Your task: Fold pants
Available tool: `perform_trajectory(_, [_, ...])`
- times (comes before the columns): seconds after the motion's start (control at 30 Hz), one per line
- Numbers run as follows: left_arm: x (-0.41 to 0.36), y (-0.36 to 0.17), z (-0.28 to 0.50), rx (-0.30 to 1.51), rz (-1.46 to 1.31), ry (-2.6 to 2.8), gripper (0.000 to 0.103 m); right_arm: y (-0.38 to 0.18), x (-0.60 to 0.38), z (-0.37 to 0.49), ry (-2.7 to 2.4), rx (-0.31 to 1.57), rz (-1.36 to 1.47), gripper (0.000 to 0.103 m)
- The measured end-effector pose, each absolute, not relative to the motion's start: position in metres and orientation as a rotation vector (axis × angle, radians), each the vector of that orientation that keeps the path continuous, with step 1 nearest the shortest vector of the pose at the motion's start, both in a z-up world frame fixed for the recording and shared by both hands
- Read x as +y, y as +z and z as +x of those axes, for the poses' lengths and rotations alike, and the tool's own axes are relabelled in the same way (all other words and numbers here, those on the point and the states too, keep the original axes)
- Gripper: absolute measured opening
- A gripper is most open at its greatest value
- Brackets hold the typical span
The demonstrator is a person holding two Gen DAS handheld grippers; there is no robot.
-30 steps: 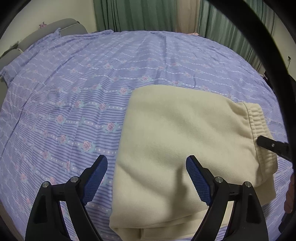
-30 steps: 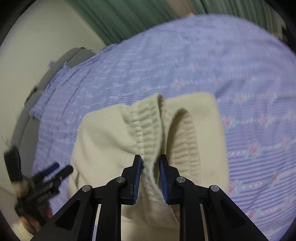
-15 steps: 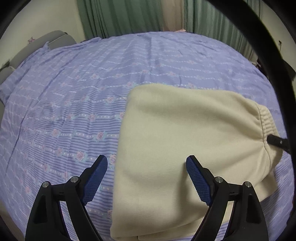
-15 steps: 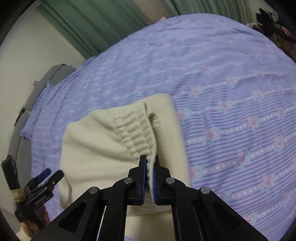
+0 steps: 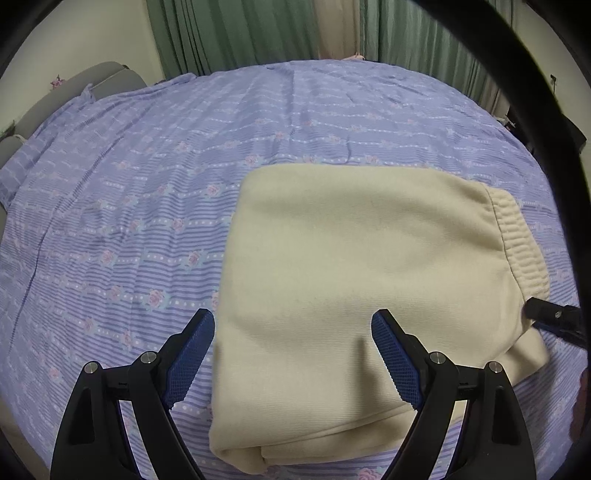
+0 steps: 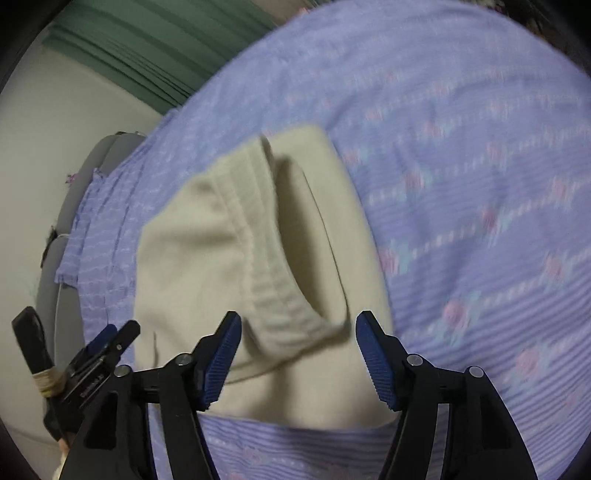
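Note:
Cream pants [image 5: 362, 266] lie folded into a thick rectangle on a purple flowered bedsheet [image 5: 147, 184]. My left gripper [image 5: 293, 354] hangs open over the near left part of the fold, with nothing pressed between its blue pads. The elastic waistband [image 6: 273, 295] lies at the right end of the pants [image 6: 192, 258]. There my right gripper [image 6: 299, 354] is opening; the waistband sits loose between its jaws and the pads do not touch it. One right finger [image 5: 546, 314] shows at the waistband in the left wrist view. The left gripper [image 6: 107, 343] appears at the lower left of the right wrist view.
The bedsheet spreads wide to the left of and beyond the pants. A grey padded headboard [image 5: 92, 81] runs along the far left edge, green curtains [image 5: 240, 33] hang behind the bed, and a black cable [image 5: 535, 110] arcs across the upper right.
The right gripper's jaws, shut on the waistband half a second ago, have spread apart, and the waistband has dropped onto the folded pants. The left gripper stays open in about the same place.

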State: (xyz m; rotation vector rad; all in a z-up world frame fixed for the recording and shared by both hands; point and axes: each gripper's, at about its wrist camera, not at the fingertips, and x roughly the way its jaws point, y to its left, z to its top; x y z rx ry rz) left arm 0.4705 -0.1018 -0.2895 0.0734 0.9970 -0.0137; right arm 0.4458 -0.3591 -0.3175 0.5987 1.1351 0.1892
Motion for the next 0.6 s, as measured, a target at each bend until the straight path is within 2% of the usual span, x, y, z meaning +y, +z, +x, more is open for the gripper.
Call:
perform_trajectory(0.1, [-0.1, -0.292, 0.471, 1.006, 0.066, -0.005, 0.087, -0.321, -0.357, 0.451, 0.221, 1.133, 0.673, 0.058])
perform_trajectory(0.2, [-0.093, -0.294, 0.471, 1.013, 0.04, 0.012, 0.087, -0.304, -0.346, 0.455, 0.286, 1.068, 0.607, 0.058])
perform_trajectory(0.4, [-0.086, -0.29, 0.471, 1.008, 0.017, 0.026, 0.087, -0.336, -0.356, 0.482, 0.229, 1.125, 0.712, 0.058])
perform_trajectory(0.5, [-0.086, -0.288, 0.473, 0.998, 0.029, 0.023, 0.087, -0.335, -0.354, 0.497, 0.262, 1.101, 0.719, 0.058])
perform_trajectory(0.57, [-0.086, -0.288, 0.474, 1.0, 0.024, 0.023, 0.087, -0.334, -0.35, 0.502, 0.303, 1.095, 0.732, 0.054])
perform_trajectory(0.6, [-0.086, -0.287, 0.474, 1.0, 0.022, 0.023, 0.087, -0.334, -0.348, 0.506, 0.317, 1.102, 0.737, 0.047])
